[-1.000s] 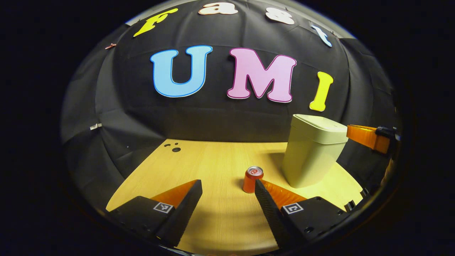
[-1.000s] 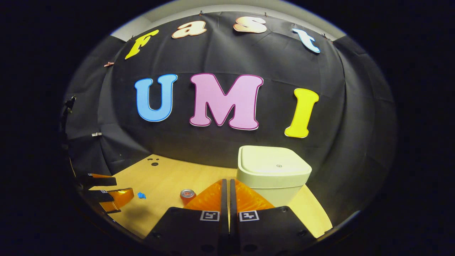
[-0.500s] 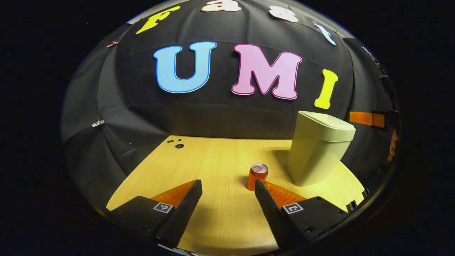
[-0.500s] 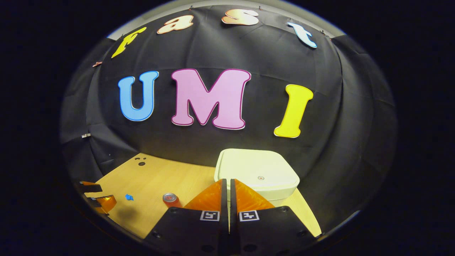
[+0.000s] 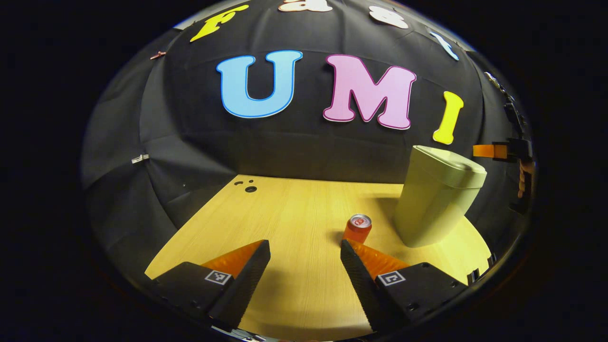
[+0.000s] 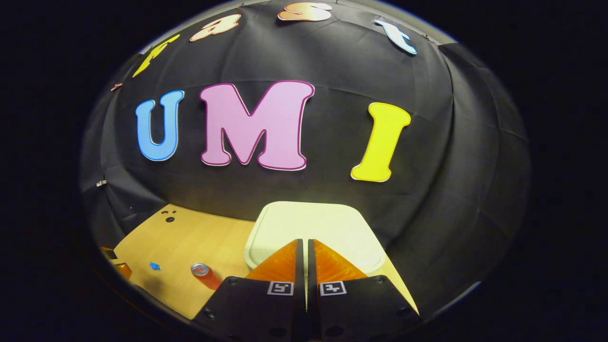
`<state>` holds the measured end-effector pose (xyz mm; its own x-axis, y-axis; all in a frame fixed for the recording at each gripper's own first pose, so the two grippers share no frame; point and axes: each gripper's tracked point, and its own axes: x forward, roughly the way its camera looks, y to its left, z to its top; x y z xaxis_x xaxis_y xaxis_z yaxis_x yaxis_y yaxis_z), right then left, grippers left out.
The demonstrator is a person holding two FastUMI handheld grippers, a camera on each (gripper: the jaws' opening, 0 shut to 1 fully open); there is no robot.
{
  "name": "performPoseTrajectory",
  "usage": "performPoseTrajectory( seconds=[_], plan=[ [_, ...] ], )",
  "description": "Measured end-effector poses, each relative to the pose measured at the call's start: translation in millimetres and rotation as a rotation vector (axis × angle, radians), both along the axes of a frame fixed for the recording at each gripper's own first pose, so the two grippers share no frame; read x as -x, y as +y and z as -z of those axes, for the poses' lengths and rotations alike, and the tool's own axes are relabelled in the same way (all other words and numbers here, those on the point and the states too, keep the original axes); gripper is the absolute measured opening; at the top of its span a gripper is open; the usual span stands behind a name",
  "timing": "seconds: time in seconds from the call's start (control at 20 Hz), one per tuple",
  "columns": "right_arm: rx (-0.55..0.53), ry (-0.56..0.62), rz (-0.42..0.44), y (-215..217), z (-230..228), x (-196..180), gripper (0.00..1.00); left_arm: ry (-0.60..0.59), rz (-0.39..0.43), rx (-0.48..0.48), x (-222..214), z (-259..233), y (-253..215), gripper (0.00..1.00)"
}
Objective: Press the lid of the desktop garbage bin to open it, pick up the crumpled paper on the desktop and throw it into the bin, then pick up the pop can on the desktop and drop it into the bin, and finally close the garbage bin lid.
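On the pale wooden worktop (image 5: 294,213) the bin's lid (image 6: 313,228) lies flat; the right tongs (image 6: 304,244), pressed together above it, should push squarely down, while the left tongs (image 5: 304,249) wait apart.

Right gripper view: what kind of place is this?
Likely a staged recording booth: black cloth wall behind a light wooden desktop, with a pale green lidded bin and an orange pop can.

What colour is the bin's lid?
Pale cream-green, like the bin body; lid clearest in the right gripper view.
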<state>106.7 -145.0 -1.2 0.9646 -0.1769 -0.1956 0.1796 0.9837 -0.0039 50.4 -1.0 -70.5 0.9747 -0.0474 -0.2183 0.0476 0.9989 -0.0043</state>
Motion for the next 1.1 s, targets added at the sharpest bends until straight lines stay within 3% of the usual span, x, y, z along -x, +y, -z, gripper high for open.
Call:
performPoseTrajectory(
  seconds=[0.35,0.7,1.1],
  plan=[
    [-0.049,0.088,0.035,-21.2,26.2,-17.2,0.05,0.019,-0.032,0.004,0.3,6.5,8.7,0.96],
    [-0.134,0.104,0.037,-21.2,31.2,-18.1,0.05,0.029,-0.024,0.004,-1.7,11.2,5.1,0.96],
    [-0.049,0.077,0.051,-20.1,29.8,-13.6,0.06,0.032,-0.003,0.010,-3.4,14.8,1.3,0.96]
  ],
)
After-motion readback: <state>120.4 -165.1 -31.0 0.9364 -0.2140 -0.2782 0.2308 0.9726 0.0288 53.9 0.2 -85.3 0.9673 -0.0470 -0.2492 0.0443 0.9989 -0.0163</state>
